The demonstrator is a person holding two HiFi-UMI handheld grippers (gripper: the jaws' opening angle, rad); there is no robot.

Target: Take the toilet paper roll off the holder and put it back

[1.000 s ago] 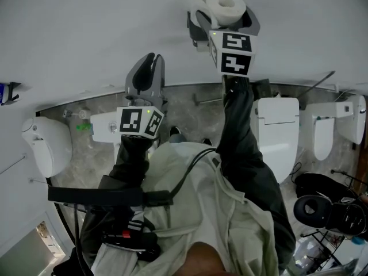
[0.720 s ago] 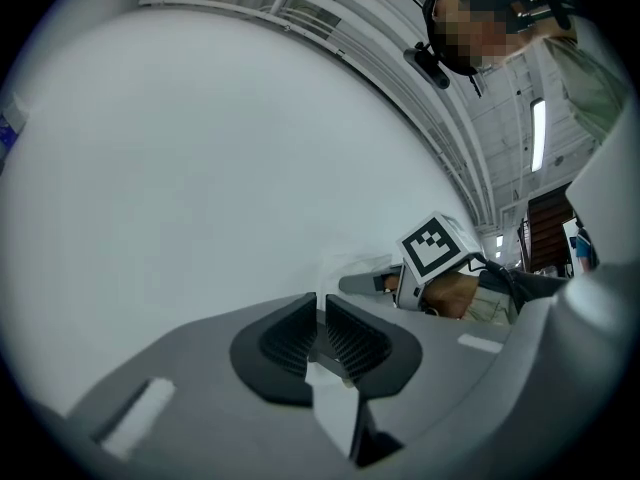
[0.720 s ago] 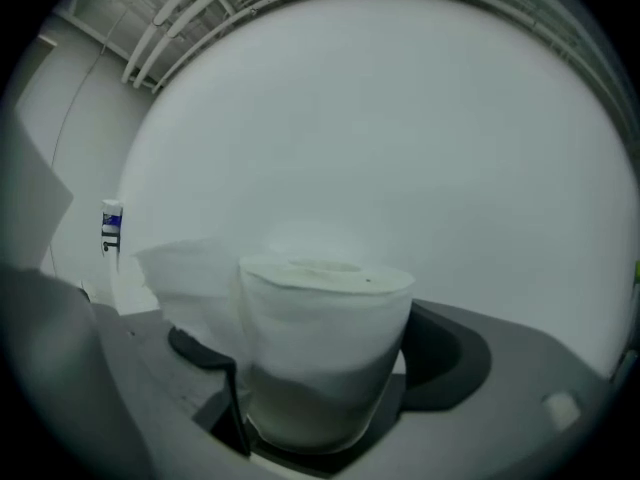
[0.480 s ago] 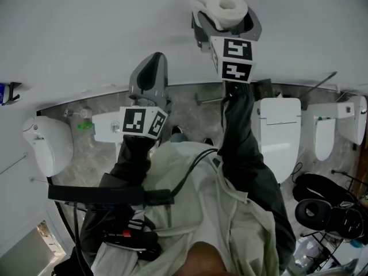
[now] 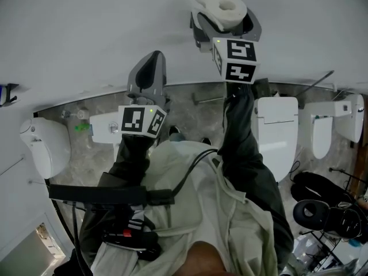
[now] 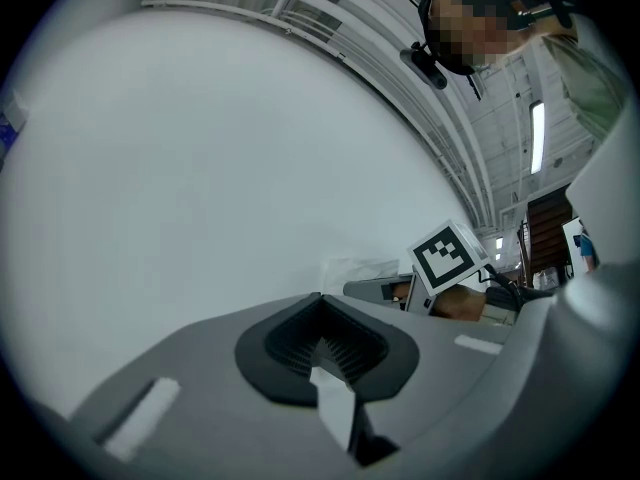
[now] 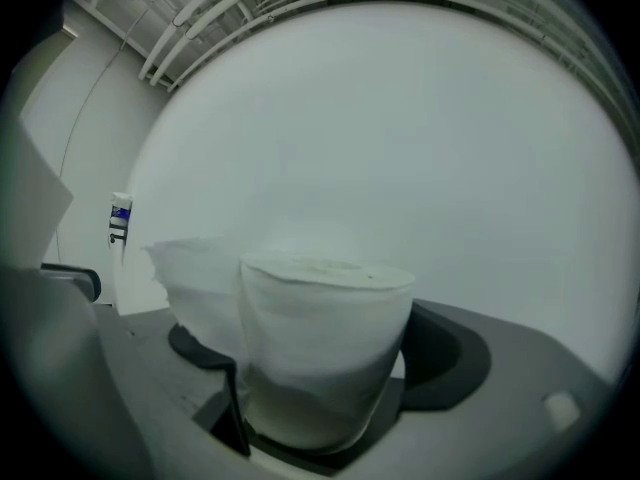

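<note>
The white toilet paper roll (image 7: pixel 322 343) stands upright between the right jaws, and a loose sheet (image 7: pixel 190 283) hangs off its left side. My right gripper (image 5: pixel 225 15) is shut on the roll and holds it up close to the white wall, at the top of the head view. Lower and to the left, my left gripper (image 5: pixel 150 69) also points at the wall. Its jaws have just closed, and its dark pads (image 6: pixel 322 346) meet with nothing between them. I see no holder in any view.
The plain white wall (image 5: pixel 86 33) fills the space ahead of both grippers. Far below are a marble floor and several white toilets (image 5: pixel 278 132) (image 5: pixel 45 145). A small blue-and-white fitting (image 7: pixel 119 220) sticks out of the wall to the left. Dark bags (image 5: pixel 328 209) lie at lower right.
The left jaws, slightly apart a second ago, have closed together. The right gripper with the roll has hardly shifted.
</note>
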